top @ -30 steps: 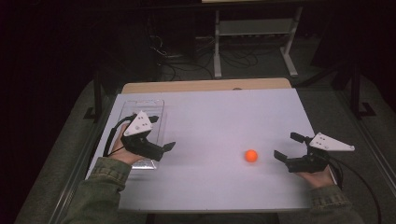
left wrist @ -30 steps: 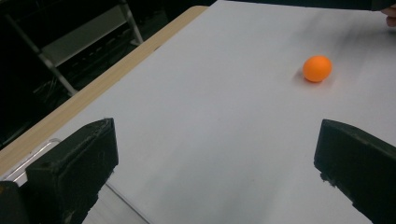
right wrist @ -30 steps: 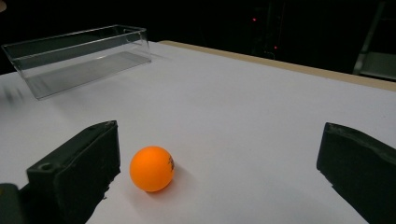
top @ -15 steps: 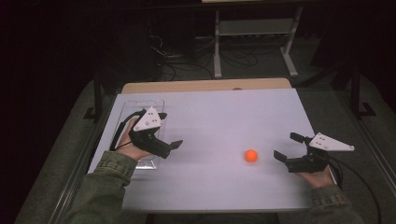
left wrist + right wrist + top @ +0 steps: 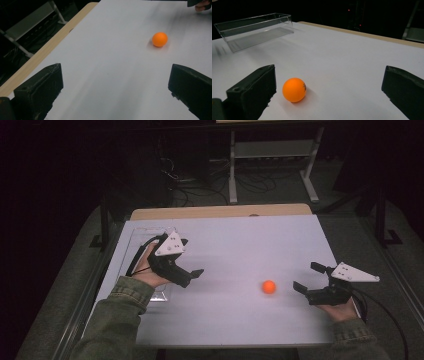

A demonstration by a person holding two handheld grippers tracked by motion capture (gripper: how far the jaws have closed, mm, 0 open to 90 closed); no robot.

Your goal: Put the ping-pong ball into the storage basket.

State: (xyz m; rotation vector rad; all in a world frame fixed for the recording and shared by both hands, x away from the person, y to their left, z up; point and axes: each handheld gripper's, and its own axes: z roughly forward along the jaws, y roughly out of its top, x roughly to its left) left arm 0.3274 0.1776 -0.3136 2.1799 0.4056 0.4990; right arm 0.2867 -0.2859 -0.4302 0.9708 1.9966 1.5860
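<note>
Moved inward off the clear tray (image 5: 150, 237), left tool (image 5: 192, 276) gapes; ball (image 5: 269, 287) sits just beside gaping right tool (image 5: 308, 277).

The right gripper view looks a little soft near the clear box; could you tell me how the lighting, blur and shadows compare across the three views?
High view: bright white table, dark surroundings, orange ball slightly soft. Left gripper view: streaky blur on the table, ball with a faint shadow. Right gripper view: ball sharp with a soft shadow, clear box smeared at its left end.
</note>
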